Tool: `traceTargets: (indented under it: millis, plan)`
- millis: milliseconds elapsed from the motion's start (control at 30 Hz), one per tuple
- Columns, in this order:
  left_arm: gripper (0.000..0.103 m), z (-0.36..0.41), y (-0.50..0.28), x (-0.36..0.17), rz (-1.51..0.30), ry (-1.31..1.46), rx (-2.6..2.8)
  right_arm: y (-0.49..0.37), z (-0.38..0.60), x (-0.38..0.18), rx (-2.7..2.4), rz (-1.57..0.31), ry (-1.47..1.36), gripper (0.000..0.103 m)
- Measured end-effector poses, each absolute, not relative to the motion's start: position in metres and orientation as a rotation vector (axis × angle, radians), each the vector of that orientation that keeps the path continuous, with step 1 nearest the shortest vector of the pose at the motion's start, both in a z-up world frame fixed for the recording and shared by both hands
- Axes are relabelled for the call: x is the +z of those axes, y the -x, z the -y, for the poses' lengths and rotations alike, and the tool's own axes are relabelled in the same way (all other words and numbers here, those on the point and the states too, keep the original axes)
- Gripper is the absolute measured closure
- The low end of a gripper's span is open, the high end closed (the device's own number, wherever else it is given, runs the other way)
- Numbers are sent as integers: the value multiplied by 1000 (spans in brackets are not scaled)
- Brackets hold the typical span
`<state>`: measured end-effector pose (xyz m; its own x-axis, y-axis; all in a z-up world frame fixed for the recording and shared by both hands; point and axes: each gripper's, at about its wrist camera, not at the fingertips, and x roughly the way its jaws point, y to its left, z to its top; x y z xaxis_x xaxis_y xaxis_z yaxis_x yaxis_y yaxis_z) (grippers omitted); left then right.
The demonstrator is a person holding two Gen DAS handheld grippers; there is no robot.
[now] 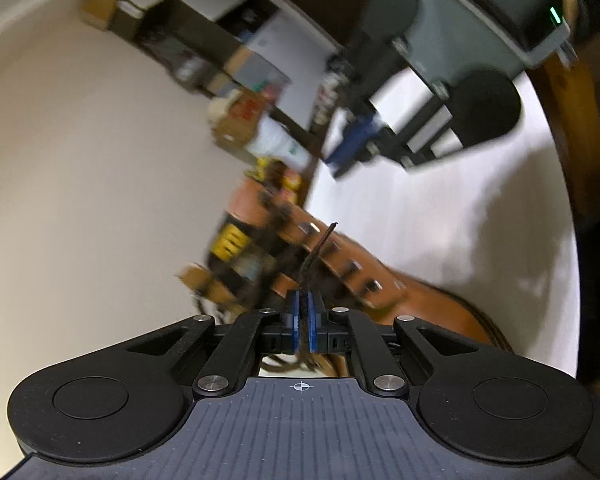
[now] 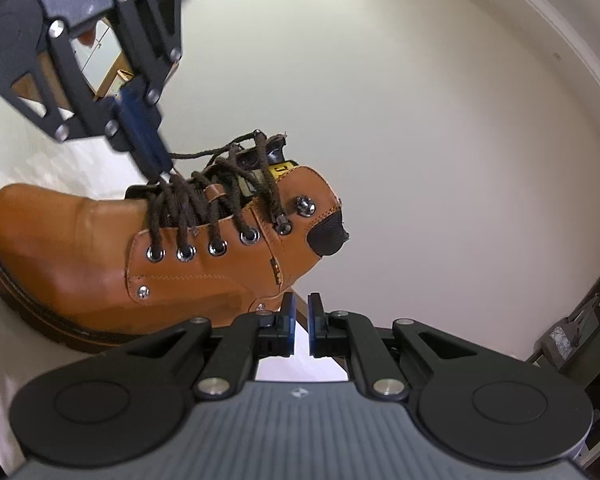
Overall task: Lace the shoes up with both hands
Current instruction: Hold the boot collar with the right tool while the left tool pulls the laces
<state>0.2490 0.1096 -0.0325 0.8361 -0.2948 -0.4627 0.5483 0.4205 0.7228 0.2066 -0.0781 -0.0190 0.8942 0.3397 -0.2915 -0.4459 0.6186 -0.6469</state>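
Observation:
A tan leather boot (image 2: 80, 248) with dark brown laces (image 2: 204, 200) lies on a white table (image 2: 4, 344), toe to the left in the right wrist view. My left gripper (image 1: 304, 320) is shut on a lace end (image 1: 318, 252) that sticks out past its blue pads, just above the boot (image 1: 428, 304). In the right wrist view the left gripper (image 2: 162, 168) comes down from the upper left onto the laces over the tongue. My right gripper (image 2: 300, 324) hovers beside the boot's heel, its pads a narrow gap apart with nothing between them. The left wrist view shows the right gripper (image 1: 352, 148) blurred, above the table.
A cream wall (image 2: 420, 120) fills the background. Blurred shelves with boxes and bottles (image 1: 236, 80) stand behind the table. A dark cabinet (image 2: 580, 320) stands at the far right. The table's wooden rim (image 1: 568, 128) curves along the right side.

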Motion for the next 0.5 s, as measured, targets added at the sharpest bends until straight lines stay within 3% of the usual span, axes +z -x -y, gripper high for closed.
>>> traceTargets:
  millis: [500]
  plan:
    - [98,-90,-289,-25,-296,-962,-422,-210,82,-10,423,-136,752,97]
